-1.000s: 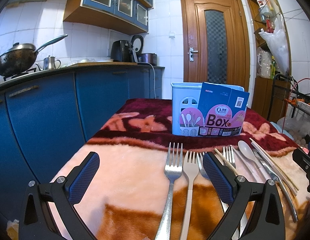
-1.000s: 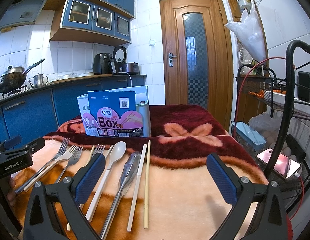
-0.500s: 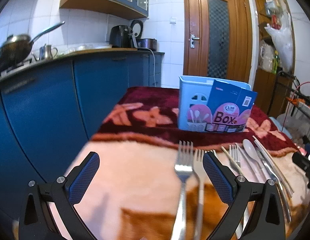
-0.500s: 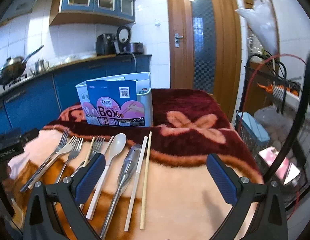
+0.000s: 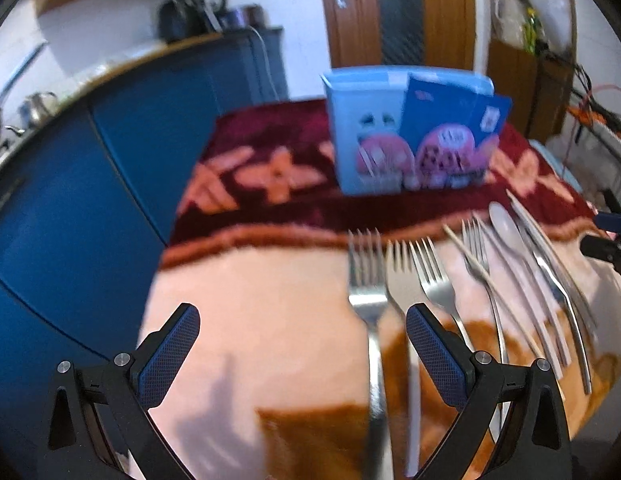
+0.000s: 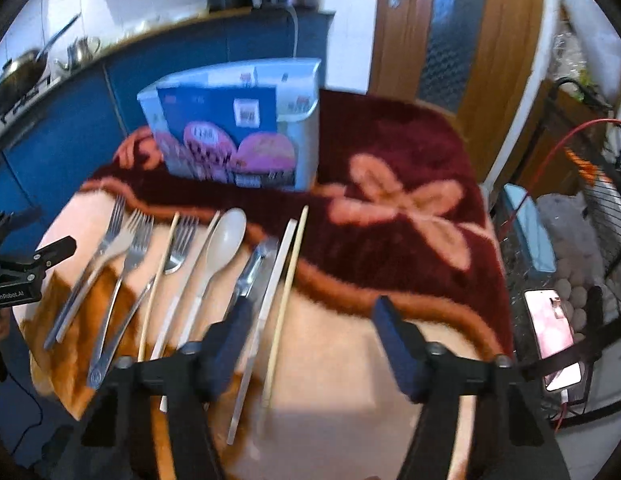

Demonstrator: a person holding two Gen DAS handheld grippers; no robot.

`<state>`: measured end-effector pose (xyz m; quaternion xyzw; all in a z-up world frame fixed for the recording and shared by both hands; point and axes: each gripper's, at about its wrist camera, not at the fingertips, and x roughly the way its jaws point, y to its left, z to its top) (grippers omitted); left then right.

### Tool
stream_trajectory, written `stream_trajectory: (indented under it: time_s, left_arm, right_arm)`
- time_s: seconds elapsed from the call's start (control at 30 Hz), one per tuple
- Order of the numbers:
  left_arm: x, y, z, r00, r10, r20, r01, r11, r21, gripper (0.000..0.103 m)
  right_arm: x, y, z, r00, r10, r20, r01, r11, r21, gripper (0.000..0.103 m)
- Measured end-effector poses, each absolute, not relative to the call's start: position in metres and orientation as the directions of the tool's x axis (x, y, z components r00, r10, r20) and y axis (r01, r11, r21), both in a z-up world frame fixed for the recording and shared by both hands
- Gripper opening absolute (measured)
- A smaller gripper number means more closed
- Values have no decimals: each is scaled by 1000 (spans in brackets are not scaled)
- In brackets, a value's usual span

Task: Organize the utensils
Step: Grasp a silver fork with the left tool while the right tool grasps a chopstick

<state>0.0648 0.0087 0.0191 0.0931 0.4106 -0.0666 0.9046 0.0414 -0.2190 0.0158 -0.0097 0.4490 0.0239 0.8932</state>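
Blanket-covered table [image 6: 350,420], chopsticks [image 6: 284,300] between right claw [image 6: 310,340] fingers (closing)

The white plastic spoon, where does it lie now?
In the right wrist view, the white plastic spoon lies left of centre, between a steel fork and steel tongs.

Four forks [image 6: 114,216] are lying on the surface [image 6: 350,400], three shiny and one white fork [image 6: 120,245]. Two spoons are lying there too, a white spoon [image 6: 226,236] and a shiny spoon [image 6: 254,264], plus four chopsticks [image 6: 288,280]. One blue box [image 6: 230,128] is standing behind them.
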Motion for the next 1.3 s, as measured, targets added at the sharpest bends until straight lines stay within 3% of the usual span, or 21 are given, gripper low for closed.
stream_trajectory:
  time_s: [0.17,0.27,0.33,0.5,0.6,0.73,0.9,1.03,1.3]
  left_arm:
    - [72,1,6,593,-40,-804,225,967,118,95]
    - [77,1,2,557,-39,-830,230,967,110,85]
    - [79,1,-2,540,-29,-841,238,964,119,78]
    - [83,1,-6,522,-33,-852,262,957,124,75]
    - [95,5,-6,437,-49,-898,258,963,73,75]
    - [110,9,-5,294,-84,-952,247,969,-9,64]
    - [108,-5,-12,230,-40,-972,294,955,30,56]
    - [114,-10,-10,200,-59,-978,291,957,2,43]
    - [124,-25,-11,155,-13,-988,312,949,37,36]
  right_arm:
    - [53,-214,7,518,38,-855,-80,997,-4,40]
    - [59,-213,3,480,36,-877,-91,996,-9,35]
    - [62,-214,0,461,30,-887,-88,996,-12,34]
    - [73,-216,-6,421,31,-907,-90,996,-8,34]
    - [83,-214,-9,380,22,-925,-98,995,-17,34]
    - [92,-208,-9,341,11,-940,-118,993,-31,32]
    - [100,-211,-10,310,29,-950,-120,993,-9,27]
    - [103,-217,-9,289,73,-955,-106,993,44,25]
    - [119,-231,-14,240,120,-963,-99,990,98,25]
